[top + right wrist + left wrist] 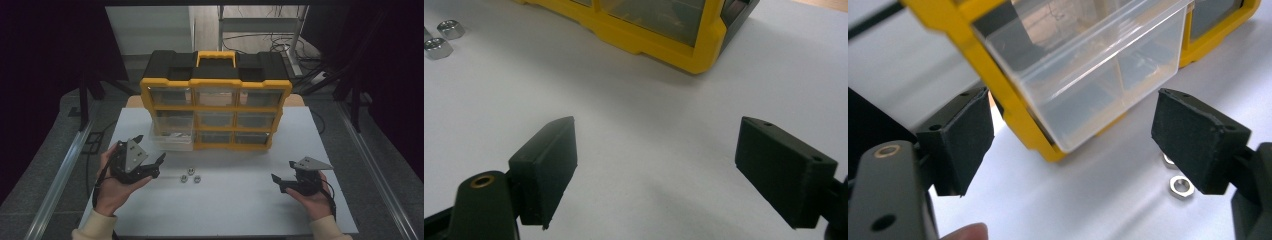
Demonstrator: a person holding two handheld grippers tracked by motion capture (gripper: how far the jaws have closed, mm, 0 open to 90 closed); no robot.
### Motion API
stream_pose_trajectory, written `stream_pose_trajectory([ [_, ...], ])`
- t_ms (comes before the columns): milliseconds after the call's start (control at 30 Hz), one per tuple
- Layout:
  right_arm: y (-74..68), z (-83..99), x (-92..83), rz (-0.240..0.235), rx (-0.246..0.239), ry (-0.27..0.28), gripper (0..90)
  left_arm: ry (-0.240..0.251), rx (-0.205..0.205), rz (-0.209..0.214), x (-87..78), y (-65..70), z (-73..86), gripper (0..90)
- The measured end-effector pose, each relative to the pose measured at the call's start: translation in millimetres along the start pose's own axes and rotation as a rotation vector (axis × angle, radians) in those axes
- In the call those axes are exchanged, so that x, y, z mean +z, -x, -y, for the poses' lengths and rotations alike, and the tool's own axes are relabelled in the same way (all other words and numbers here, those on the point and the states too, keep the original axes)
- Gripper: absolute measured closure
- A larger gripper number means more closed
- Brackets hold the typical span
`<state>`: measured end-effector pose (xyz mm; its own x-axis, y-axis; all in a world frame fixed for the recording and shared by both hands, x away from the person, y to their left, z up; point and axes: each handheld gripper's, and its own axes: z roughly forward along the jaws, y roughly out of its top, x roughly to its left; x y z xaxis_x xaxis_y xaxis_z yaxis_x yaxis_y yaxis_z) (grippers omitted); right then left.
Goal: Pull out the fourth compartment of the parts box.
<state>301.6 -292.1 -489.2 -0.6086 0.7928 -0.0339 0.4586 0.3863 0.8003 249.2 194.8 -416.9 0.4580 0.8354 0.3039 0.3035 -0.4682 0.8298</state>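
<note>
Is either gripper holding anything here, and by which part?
Nothing is held. The left gripper stands open before the pulled-out clear drawer; the right gripper is open over bare table.

In the left gripper view the clear drawer [1088,75] runs off the top edge, and beside it one nut [1168,161] sits half hidden behind a jaw.

i see a pale grey rectangular tabletop [240,210] on my feed, with a strip of light wooden board [295,99] showing at its far edge. beyond it stands a grey metal shelf frame [260,22], and black cables [280,45] trail over the floor (dim back there).
</note>
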Motion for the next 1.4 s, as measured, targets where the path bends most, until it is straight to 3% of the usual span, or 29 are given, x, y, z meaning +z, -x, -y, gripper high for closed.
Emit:
stream_pose_trajectory([
  [300,-0.5,-1.5,2.7,-0.006,-0.005,-0.002,17.4,-0.028,-0.109,0.075,-0.4,-11.8,14.7,16.3],
  [733,2.2,-1.2,3.5,-0.012,-0.001,0.001,17.5,-0.092,-0.218,0.188,14.8,-17.3,37.3,13.4],
  [1000,1.8,-4.7,8.1,-0.019,-0.003,0.002,17.4,-0.163,-0.235,0.215,25.2,-14.1,51.9,12.7],
  [1400,1.3,-3.0,5.0,-0.016,-0.005,0.002,17.4,-0.232,-0.242,0.244,41.7,-3.1,56.2,11.9],
])
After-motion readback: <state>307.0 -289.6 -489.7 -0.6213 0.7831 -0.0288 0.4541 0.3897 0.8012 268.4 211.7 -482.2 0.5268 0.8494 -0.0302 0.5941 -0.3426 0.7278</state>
